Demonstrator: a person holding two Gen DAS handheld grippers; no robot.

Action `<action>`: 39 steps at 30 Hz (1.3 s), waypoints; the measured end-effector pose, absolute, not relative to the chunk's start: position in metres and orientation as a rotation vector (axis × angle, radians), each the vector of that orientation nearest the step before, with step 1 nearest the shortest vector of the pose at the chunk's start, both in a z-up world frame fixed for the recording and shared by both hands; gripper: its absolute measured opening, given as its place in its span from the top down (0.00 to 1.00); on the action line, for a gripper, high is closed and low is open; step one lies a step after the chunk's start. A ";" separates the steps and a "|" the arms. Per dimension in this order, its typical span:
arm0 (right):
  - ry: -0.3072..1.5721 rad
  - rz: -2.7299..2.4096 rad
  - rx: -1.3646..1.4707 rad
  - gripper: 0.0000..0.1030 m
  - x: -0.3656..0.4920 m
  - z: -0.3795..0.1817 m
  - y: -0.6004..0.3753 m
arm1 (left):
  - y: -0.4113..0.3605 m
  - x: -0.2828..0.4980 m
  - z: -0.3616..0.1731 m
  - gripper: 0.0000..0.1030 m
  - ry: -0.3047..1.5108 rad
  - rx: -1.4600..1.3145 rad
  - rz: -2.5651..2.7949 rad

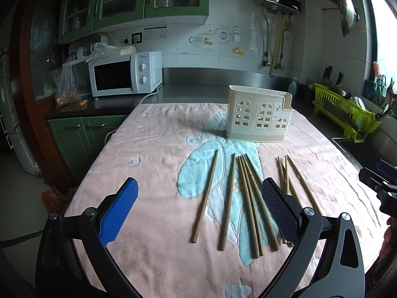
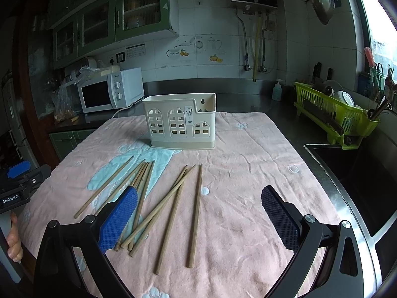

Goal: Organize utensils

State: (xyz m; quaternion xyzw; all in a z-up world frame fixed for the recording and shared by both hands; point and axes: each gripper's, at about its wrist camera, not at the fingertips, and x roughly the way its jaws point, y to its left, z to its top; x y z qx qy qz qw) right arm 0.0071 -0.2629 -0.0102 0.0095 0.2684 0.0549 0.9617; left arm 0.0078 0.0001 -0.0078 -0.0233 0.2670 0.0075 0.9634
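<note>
Judging from the left wrist view, nothing is yet sorted: the brown wooden chopsticks (image 1: 230,201) are seen scattered on the pink and blue towel (image 1: 153,149), in front of the cream plastic utensil holder with arched cut-outs (image 1: 259,115), and the left gripper (image 1: 199,211) is held over them, fingers wide apart. From the right wrist view, the holder appears empty, and the right gripper (image 2: 199,217) is likewise spread and holding nothing.

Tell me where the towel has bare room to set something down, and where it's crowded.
Free: the pink towel right of the chopsticks, out to the sink-side edge, and its left part toward the microwave. Crowded: the middle strip in front of the cream holder, where chopsticks lie fanned and overlapping.
</note>
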 end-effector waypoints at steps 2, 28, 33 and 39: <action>0.543 0.111 0.019 0.06 0.006 -0.010 -0.263 | 0.001 0.008 -0.008 0.05 0.542 -0.048 0.016; 0.545 0.111 0.021 0.06 0.007 -0.012 -0.263 | 0.001 0.012 -0.012 0.05 0.539 -0.048 0.019; 0.546 0.109 0.020 0.06 0.008 -0.013 -0.263 | 0.005 0.014 -0.014 0.05 0.540 -0.050 0.029; 0.543 0.105 0.023 0.06 0.009 -0.014 -0.264 | 0.010 0.015 -0.017 0.05 0.544 -0.059 0.040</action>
